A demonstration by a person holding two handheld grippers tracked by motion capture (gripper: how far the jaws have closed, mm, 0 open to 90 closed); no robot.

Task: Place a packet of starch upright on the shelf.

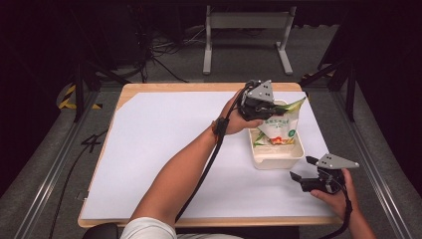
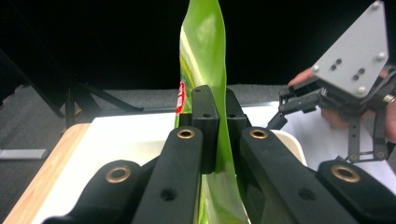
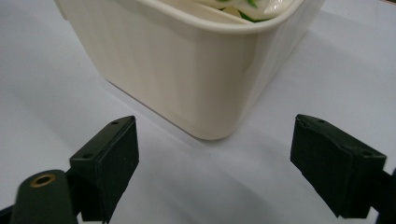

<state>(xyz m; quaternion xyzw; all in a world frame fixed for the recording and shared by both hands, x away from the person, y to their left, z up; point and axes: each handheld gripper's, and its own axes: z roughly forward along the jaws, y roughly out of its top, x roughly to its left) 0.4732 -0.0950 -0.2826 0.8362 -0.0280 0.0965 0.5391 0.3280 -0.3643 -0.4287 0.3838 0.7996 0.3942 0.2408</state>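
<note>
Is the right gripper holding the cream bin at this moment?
No, in the right gripper view the right gripper has its jaws spread wide apart, short of the cream bin and not touching it.

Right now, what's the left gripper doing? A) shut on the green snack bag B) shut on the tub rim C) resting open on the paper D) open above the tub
A: in the left gripper view the left gripper is clamped on the green snack bag, which hangs over the cream tub.
</note>
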